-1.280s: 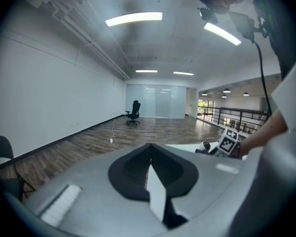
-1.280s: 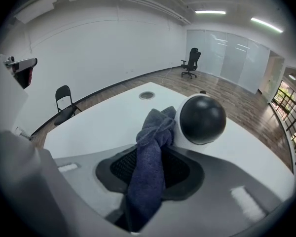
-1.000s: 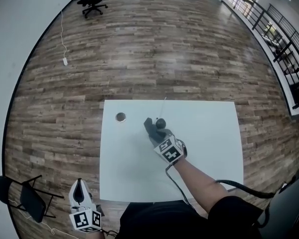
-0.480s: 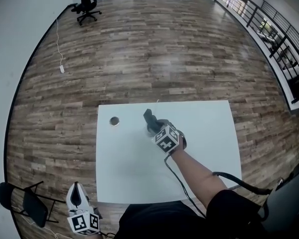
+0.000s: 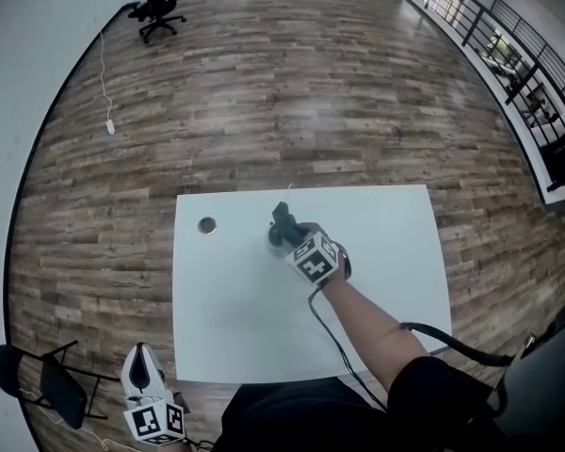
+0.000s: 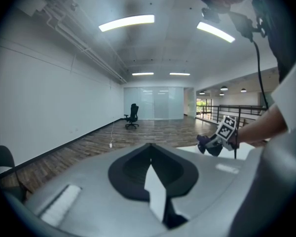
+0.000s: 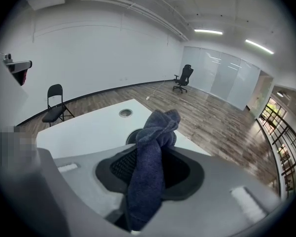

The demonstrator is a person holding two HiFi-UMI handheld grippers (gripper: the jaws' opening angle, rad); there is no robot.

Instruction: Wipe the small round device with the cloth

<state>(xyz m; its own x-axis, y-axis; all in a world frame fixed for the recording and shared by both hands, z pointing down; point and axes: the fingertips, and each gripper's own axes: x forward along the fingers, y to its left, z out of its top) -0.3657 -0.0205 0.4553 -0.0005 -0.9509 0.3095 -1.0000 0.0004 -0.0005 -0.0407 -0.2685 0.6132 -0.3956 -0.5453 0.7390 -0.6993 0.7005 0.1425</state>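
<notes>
White table (image 5: 235,328). The right gripper (image 5: 282,224) grasps a bunched dark blue cloth (image 7: 150,172) that hides most of the small round device (image 7: 132,135) near the table's far edge. Only a dark curved sliver shows, probably its rim. The left gripper (image 5: 141,356), jaws clenched and empty, hangs off the near-left corner.

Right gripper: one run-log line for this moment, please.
right gripper shut on cloth | cloth end over small round device, contact unclear | left gripper shut, empty, off table

A white table (image 5: 386,281) bears a small round device (image 7: 131,135) and a grommet (image 5: 206,225).
</notes>
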